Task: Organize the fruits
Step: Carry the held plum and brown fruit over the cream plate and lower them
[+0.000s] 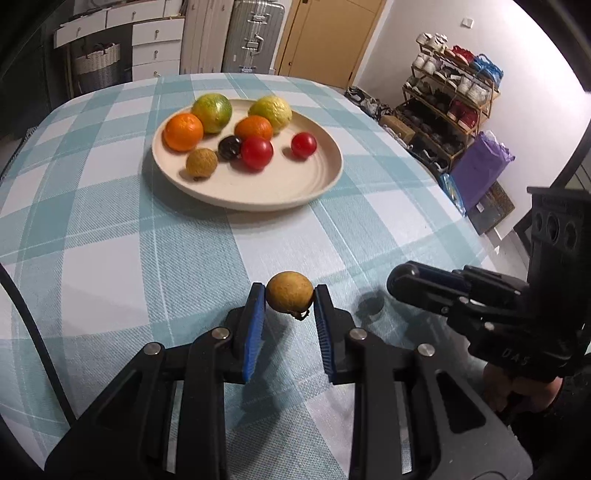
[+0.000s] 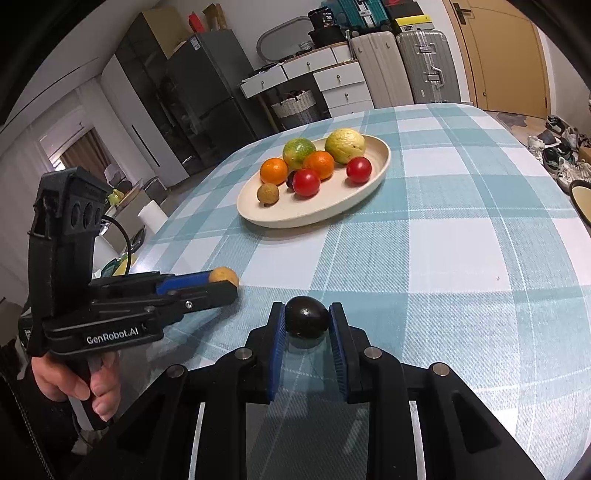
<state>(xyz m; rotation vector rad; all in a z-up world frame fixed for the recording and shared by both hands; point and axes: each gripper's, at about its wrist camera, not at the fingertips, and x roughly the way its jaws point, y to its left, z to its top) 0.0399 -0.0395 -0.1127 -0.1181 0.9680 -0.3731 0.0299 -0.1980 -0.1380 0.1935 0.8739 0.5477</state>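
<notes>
Left gripper (image 1: 289, 301) pinching a longan (image 1: 290, 301), right gripper (image 2: 307, 320) a plum (image 2: 307, 316); round, liable to slip, roll off desk (image 2: 461, 240) short of plate (image 2: 314, 218).

- We read "GenRobot.AI" in white letters on the black side of the left gripper (image 2: 224, 286), low on its body just above the handle, in the right wrist view.
- We read "DAS" in faint raised letters on the black body of the right gripper (image 1: 400, 284), in the left wrist view.
- We make out what looks like "36" on a dark box (image 2: 326, 17) atop the drawers at the back; its smaller print is too small to read.
</notes>
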